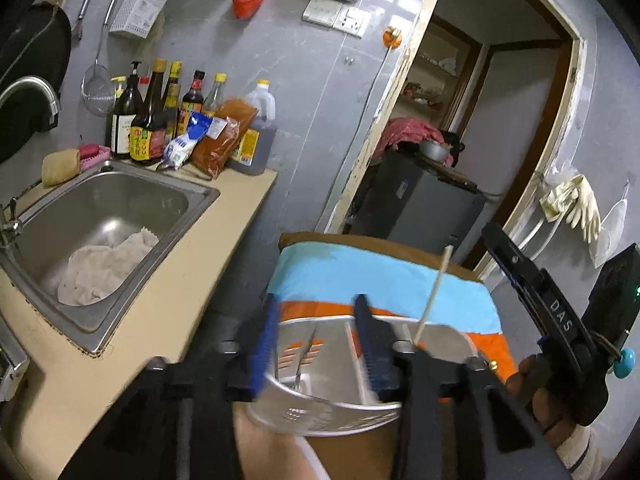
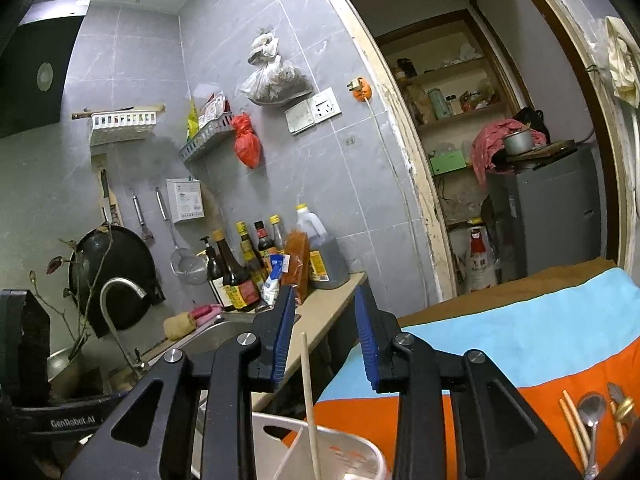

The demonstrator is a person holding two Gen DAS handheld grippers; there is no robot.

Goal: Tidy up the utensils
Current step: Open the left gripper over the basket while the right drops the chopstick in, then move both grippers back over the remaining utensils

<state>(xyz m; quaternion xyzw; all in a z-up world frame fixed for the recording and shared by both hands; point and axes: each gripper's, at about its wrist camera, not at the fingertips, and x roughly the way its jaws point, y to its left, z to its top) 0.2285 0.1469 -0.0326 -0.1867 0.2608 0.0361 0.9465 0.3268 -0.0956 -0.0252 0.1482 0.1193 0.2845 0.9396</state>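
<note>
In the left wrist view my left gripper (image 1: 316, 320) is open, its blue pads either side of a white perforated utensil holder (image 1: 320, 412) that stands on the blue and orange cloth (image 1: 360, 280). A metal utensil (image 1: 304, 356) and a wooden chopstick (image 1: 434, 292) stand in the holder. My right gripper (image 2: 326, 316) is open and empty above the same holder (image 2: 352, 452), with the chopstick (image 2: 310, 396) rising between its fingers. Its body shows at the right of the left wrist view (image 1: 560, 320). A spoon (image 2: 592, 412), chopsticks (image 2: 572, 424) and other utensils lie on the cloth (image 2: 520, 332) at lower right.
A steel sink (image 1: 60, 216) with a rag in it sits in the beige counter (image 1: 180, 272) on the left, with sauce bottles (image 1: 160, 120) behind it and a tap (image 2: 120, 292). A doorway with a grey cabinet (image 2: 548, 216) lies beyond the table.
</note>
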